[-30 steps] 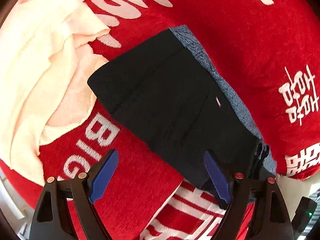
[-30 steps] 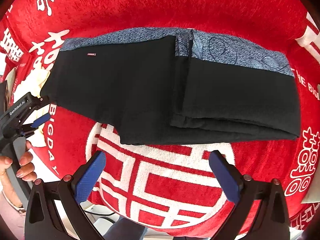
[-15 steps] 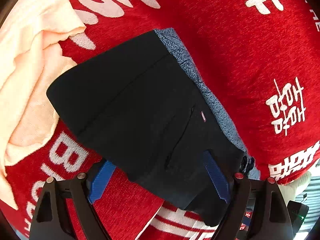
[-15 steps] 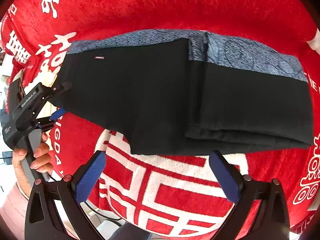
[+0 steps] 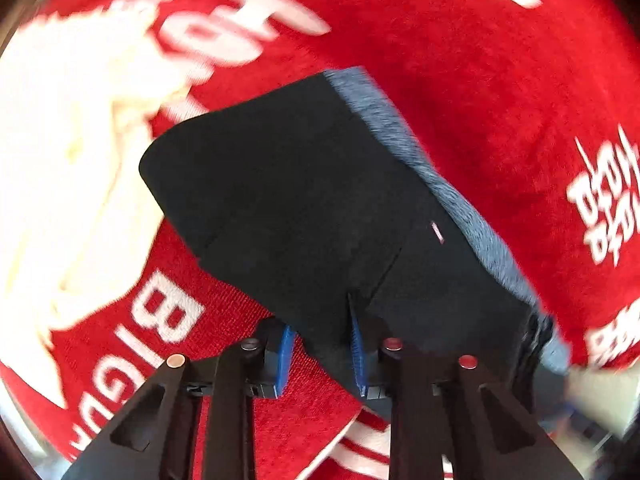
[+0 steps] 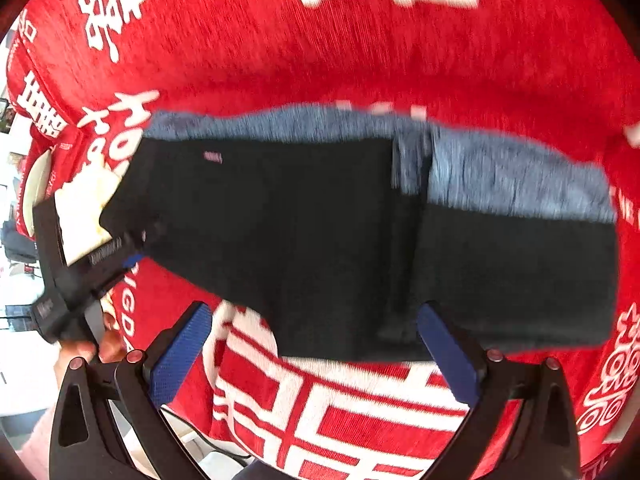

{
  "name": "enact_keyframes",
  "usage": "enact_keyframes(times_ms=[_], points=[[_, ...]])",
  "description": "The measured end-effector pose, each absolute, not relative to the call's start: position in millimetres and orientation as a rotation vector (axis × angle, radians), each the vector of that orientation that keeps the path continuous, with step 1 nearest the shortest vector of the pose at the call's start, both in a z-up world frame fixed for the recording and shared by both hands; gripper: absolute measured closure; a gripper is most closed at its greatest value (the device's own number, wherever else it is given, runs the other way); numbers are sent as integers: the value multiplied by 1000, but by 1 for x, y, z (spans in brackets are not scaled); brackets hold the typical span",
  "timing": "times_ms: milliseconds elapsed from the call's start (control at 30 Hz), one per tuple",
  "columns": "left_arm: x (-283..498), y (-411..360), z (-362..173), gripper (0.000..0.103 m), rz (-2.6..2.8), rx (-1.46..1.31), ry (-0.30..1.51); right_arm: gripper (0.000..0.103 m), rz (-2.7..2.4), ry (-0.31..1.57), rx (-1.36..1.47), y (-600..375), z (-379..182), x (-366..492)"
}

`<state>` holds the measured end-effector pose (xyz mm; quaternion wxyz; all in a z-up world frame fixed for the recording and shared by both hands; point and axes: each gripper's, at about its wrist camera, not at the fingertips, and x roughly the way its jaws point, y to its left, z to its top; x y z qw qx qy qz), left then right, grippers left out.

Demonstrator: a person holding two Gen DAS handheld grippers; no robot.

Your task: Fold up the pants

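Observation:
The pants [image 5: 312,208] are black with a blue-grey patterned strip along the far edge. They lie partly folded on a red cloth [image 5: 460,60] with white characters. My left gripper [image 5: 320,348] is shut on the near edge of the pants at their left end. It also shows in the right wrist view [image 6: 132,256], at the pants' left corner. My right gripper [image 6: 316,344] is open, its blue pads on either side of the near edge of the pants [image 6: 304,240], just above the cloth.
A cream garment [image 5: 68,168] lies crumpled on the red cloth left of the pants. The cloth's front edge drops off just below my right gripper, with a cable [image 6: 224,452] under it. A hand [image 6: 84,352] holds the left gripper.
My left gripper has closed on the near edge of the pants. My right gripper has moved in closer to the pants' near edge and stays open.

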<state>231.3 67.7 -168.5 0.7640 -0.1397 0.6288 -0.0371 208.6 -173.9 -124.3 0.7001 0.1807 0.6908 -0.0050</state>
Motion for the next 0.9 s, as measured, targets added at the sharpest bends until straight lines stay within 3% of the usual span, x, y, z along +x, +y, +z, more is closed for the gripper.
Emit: enact_keyframes(times_ms=[367,467,733,900], points=[[217,13,-143,78,-85,109,1255,0,258,1722,299,-87,-117,353],[219,10,-140,78,-88,158,1244,0,381,1803,116,-25,-128,384],[218,7,-140,78,-79,190,1248,0,554,1931,-195,85,-153,407],[217,2,-140,78,-72,211,1237,0,551,2107,-351,109,-190,400]])
